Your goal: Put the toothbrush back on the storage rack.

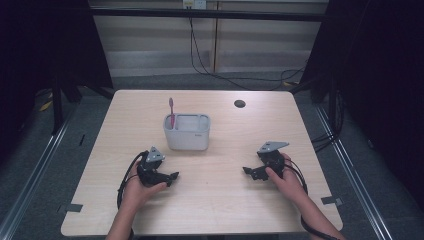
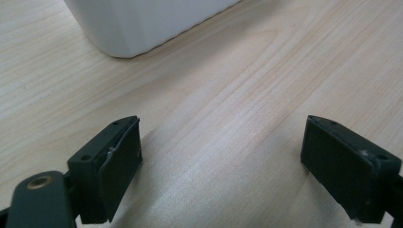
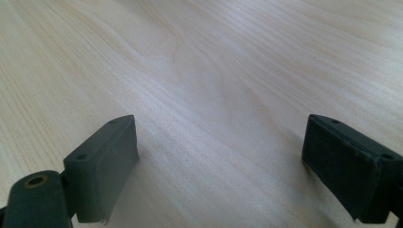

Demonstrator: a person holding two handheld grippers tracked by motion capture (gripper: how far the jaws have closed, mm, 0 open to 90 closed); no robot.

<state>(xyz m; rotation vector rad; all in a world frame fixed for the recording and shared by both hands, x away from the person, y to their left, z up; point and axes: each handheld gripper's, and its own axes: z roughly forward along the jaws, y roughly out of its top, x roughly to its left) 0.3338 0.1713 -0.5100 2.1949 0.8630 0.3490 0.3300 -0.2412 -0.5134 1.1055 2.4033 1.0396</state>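
Standing toothbrush (image 1: 171, 111), high view alone

Holder (image 1: 187, 132) mid-bench (image 1: 225, 210), toothbrush (image 1: 171, 111) upright in its left compartment; left tongs (image 1: 173, 176) near front-left of holder, right tongs (image 1: 247, 170) front-right, well apart.
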